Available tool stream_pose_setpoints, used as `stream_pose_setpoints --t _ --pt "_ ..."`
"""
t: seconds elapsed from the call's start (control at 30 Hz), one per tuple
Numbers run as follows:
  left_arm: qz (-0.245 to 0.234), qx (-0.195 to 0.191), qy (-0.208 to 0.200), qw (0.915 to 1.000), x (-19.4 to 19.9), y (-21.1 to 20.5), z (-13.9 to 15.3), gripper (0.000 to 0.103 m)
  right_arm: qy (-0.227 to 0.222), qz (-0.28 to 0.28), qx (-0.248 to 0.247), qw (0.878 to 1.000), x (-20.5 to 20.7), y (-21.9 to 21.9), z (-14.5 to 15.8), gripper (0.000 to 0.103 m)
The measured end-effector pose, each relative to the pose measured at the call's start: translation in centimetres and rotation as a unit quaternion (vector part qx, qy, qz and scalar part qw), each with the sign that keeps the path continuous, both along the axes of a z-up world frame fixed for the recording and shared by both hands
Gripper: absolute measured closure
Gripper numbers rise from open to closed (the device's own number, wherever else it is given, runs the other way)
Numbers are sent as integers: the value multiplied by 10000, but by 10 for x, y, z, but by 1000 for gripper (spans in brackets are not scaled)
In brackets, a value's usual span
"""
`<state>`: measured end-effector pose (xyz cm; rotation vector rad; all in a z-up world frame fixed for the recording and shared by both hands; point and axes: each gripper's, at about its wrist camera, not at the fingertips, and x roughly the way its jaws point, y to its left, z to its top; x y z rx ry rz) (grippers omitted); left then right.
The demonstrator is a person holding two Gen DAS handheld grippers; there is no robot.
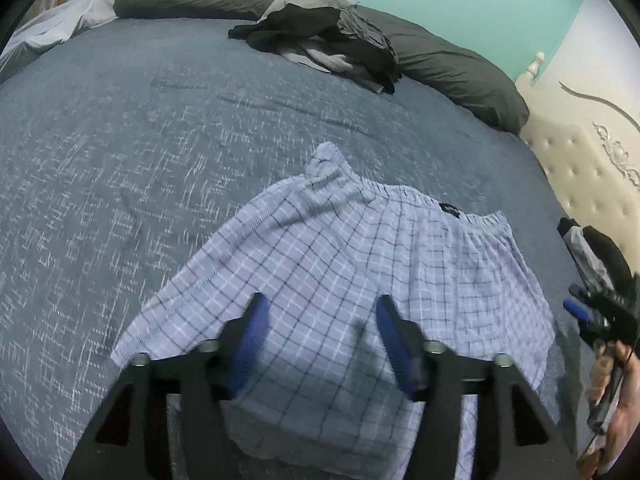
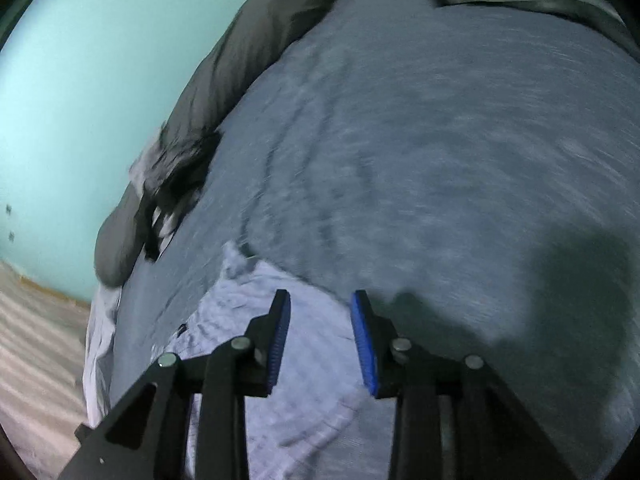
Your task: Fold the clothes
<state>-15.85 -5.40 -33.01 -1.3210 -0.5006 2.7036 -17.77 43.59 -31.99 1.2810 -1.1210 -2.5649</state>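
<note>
A pair of light blue plaid shorts point(image 1: 352, 264) lies spread on the blue-grey bedspread point(image 1: 120, 152), waistband toward the far right. My left gripper point(image 1: 320, 304) is open and empty, hovering over the near part of the shorts. My right gripper point(image 2: 320, 300) is open and empty above the shorts' edge point(image 2: 256, 304); that view is blurred. The right gripper also shows at the right edge of the left wrist view point(image 1: 576, 300), held by a hand, beside the shorts.
A heap of dark and grey clothes point(image 1: 328, 40) lies at the far side of the bed against grey pillows point(image 1: 452, 68). A cream tufted headboard point(image 1: 580, 168) stands at the right. A teal wall point(image 2: 80, 100) lies behind.
</note>
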Motion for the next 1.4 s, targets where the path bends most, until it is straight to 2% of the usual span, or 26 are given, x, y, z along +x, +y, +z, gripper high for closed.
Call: stream_pose_setpoints --t 0.13,0.27,0.37,0.53,0.73,1.03,1.17,1.27,1.4 --pt "18 38 -37 10000 -9 0 -3 34 -29 771 406 9962 -38 -34 5 71" --pt "49 34 -96 9999 -15 0 -6 28 -187 1439 704 9869 -79 -62 0 70" --pt "59 -28 -88 9999 -17 1 -6 8 -164 1738 941 9801 -106 -74 0 70" --pt "134 -59 -97 9998 -19 -2 -8 0 -92 2331 1274 9640 -139 -99 0 70" --pt "112 -162 -184 9996 -19 -1 -11 0 -294 2654 1777 9472 -164 -122 -7 70" --pt "174 -205 -194 9995 -17 -5 -11 0 -403 2896 2010 9349 -175 -130 -12 71" --pt "143 -251 -167 9994 -14 -3 -10 0 -411 3038 2174 9267 -177 -136 -14 90" --pt "147 -222 -166 9995 -13 -4 -9 0 -324 3074 2268 9236 -177 -139 -11 95" --pt "157 -182 -156 9996 -11 -6 -8 0 -130 3123 2396 9192 -179 -145 -2 97"
